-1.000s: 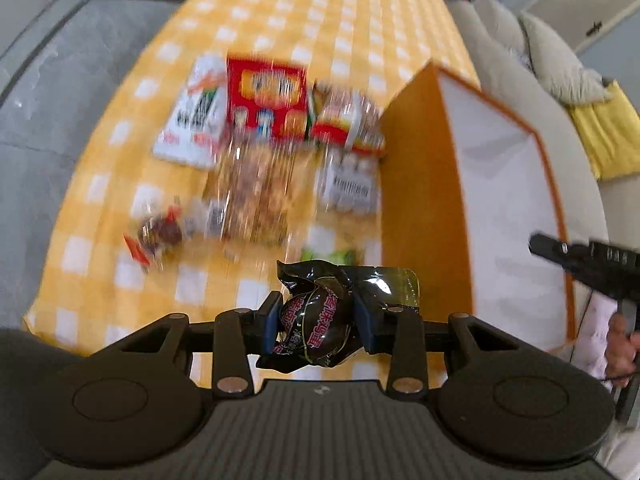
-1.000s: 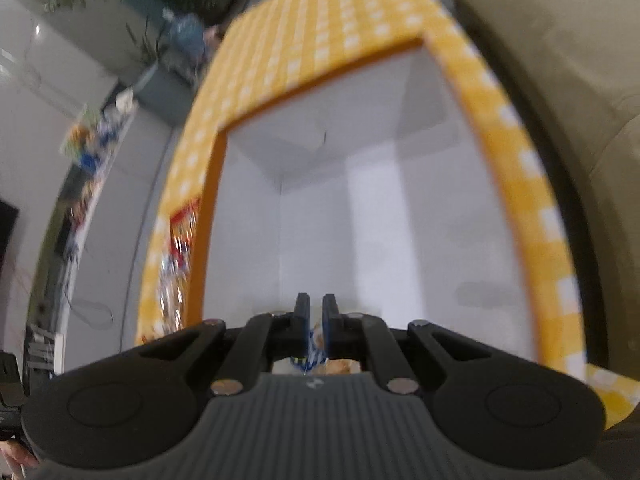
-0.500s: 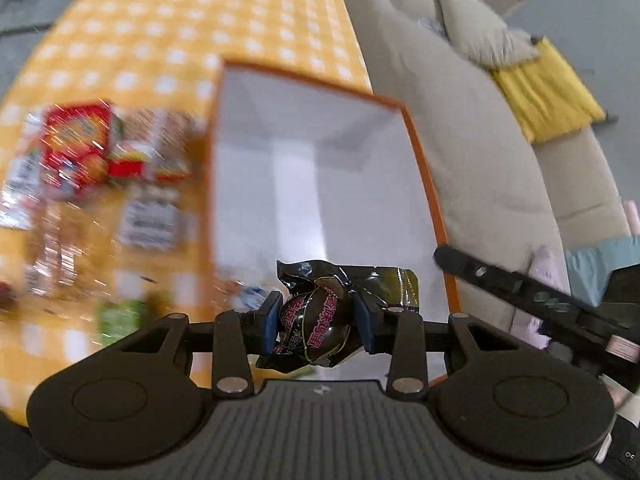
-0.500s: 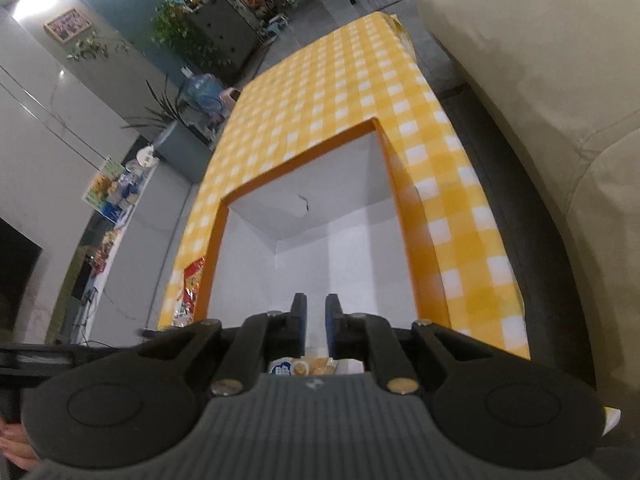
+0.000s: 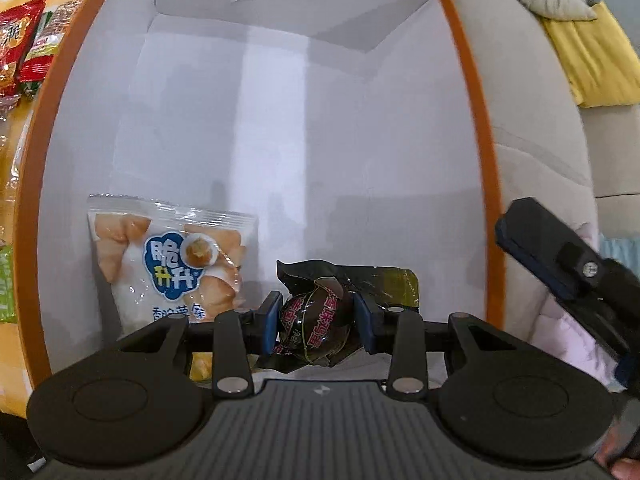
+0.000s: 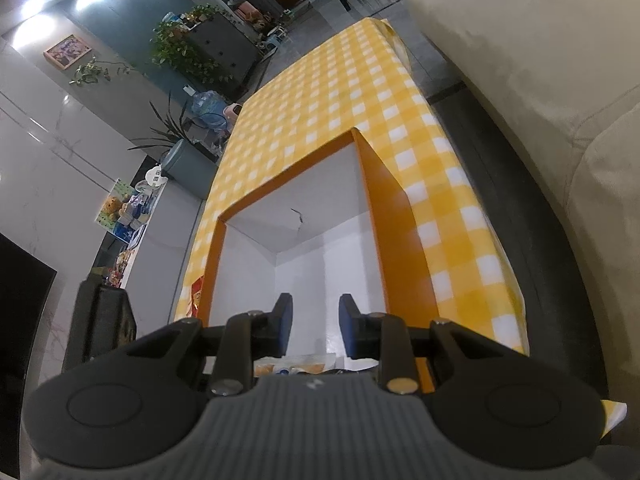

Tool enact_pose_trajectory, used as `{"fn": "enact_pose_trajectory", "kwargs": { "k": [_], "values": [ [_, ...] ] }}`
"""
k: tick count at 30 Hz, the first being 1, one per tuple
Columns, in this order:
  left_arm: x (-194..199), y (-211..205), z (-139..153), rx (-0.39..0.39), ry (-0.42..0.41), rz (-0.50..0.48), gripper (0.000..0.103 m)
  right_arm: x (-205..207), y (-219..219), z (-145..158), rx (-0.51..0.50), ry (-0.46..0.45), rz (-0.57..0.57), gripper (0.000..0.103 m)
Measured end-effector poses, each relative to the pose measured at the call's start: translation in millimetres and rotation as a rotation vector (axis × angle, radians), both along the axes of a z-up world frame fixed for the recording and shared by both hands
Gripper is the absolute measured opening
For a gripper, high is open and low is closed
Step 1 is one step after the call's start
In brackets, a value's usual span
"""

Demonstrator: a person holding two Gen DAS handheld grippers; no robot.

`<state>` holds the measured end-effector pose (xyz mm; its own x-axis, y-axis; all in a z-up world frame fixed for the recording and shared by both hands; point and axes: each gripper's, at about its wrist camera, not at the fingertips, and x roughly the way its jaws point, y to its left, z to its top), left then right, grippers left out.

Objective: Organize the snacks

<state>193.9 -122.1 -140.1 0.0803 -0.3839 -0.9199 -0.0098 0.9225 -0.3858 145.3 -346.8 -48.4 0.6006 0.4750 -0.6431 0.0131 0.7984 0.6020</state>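
Glossy black foil, crinkled and printed with pink lettering, wraps the rounded snack (image 5: 316,322) that the left tool (image 5: 316,322) has clenched between its blue pads (image 5: 271,320); loose wrapper ends flare above and to the right of the grip. That tool points steeply down into the orange-rimmed box (image 5: 474,128), whose inner walls are smooth matte white card with a small tear near the top of the far wall. Lying on the box floor toward its left side is a flat, clear-edged plastic packet (image 5: 172,258) with a blue logo and pale pastry pictures; it sits just beside the held snack, on its left. Most of the white floor beyond and to the right is bare, giving free room between the packet and the right wall.

Outside the box's left edge, shiny red and green wrappers (image 5: 22,40) lie on the yellow-and-white checked counter (image 6: 340,92). From the right wrist view the box stands near the counter's near end, its orange outer wall (image 6: 396,248) close to the counter's right edge, with a long stretch of open checked cloth behind it. Beyond that edge runs a beige fabric sofa (image 6: 540,80).

The right tool (image 6: 315,330) hovers over the box's near rim, its blue-padded jaws opening with nothing between them; in the left wrist view it (image 5: 560,264) sits just outside the right rim.
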Motion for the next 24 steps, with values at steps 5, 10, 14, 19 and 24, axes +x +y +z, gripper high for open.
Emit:
{"fn": "enact_pose_trajectory", "kwargs": {
  "k": [5,10,14,19,24],
  "values": [
    [-3.6,-2.1,-4.8,0.005,0.013,-0.006,0.045,2.4,-2.8,-4.3,0.002,0.014,0.002,0.024],
    [-6.4,-3.7,-1.2,0.082,-0.030,-0.003,0.057,4.5,7.8,-7.6,-0.049,0.042,0.052,0.024],
    [-16.9,-0.7,9.1,0.072,-0.058,-0.028,0.058,4.7,16.5,-5.9,-0.101,0.045,0.082,0.024],
    [-32.0,9.1,38.4,0.078,-0.119,-0.038,0.059,3.5,26.7,-4.2,-0.176,0.049,0.094,0.032],
    [-39.9,26.7,70.8,0.090,-0.191,-0.025,0.060,1.5,41.4,-0.8,-0.263,0.054,0.117,0.032]
  ]
}}
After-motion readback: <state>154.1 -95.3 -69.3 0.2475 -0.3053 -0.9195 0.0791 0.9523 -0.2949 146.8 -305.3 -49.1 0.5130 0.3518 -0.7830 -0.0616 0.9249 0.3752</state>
